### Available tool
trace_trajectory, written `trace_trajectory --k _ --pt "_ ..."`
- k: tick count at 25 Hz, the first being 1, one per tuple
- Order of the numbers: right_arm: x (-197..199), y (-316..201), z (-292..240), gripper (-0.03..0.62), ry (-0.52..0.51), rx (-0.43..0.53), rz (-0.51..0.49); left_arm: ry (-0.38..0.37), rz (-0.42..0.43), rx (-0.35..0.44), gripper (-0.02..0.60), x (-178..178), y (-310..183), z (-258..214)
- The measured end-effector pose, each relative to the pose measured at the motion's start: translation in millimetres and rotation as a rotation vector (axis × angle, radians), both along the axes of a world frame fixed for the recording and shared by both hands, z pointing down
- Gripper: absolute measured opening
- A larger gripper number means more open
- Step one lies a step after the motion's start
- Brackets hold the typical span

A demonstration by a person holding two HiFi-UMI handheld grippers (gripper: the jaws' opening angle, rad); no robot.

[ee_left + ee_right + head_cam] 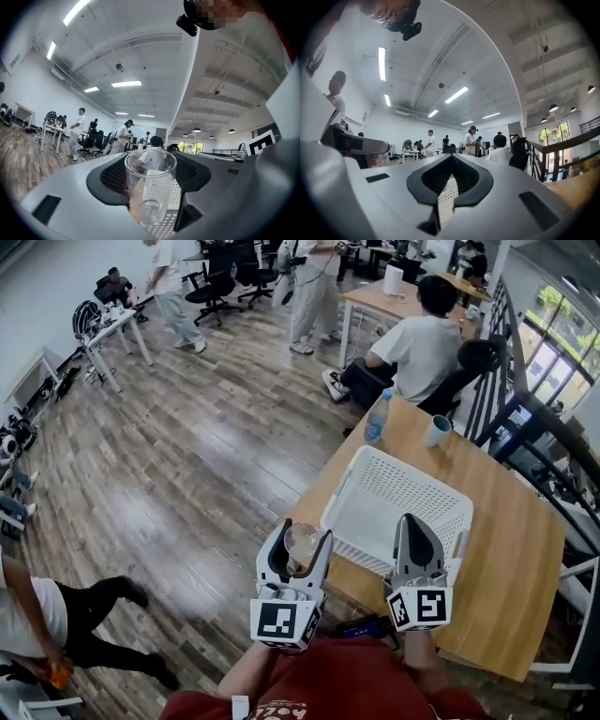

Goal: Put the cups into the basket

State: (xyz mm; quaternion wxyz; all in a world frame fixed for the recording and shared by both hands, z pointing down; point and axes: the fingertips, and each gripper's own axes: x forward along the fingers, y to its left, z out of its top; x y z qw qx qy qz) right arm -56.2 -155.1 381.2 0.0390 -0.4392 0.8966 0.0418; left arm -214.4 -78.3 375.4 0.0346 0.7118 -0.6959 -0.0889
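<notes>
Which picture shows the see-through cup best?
The left gripper view: the clear cup fills the middle, held between the fingers. The head view shows it small, from above. The right gripper view hardly shows it.

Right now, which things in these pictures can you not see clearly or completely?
Head view: near rim of the basket, partly hidden behind the shut right tongs.
Head view: inside the far cup, too small.
Head view: near edge of the table, partly covered by the person's shirt.
Left gripper view: the basket, mostly behind the left tongs and glass cup.
</notes>
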Motion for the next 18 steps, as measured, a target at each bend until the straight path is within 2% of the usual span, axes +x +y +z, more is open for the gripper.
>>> trace_trajectory --k 4,9,18 --pt "16.2 5.0 -3.0 0.009 -0.002 -0.001 0.087 -0.003 0.077 0.014 0.288 2.8 -14.0 -8.3" --pt "44.6 6.1 -2.1 0.01 -0.009 -0.015 0.173 -0.02 0.152 -0.006 0.288 15.4 -34.7 -16.8" --pt "84.1 -7.9 -3.3 0.009 -0.031 -0.018 0.244 -0.04 0.257 -0.033 0.288 61.2 -67.6 -16.4"
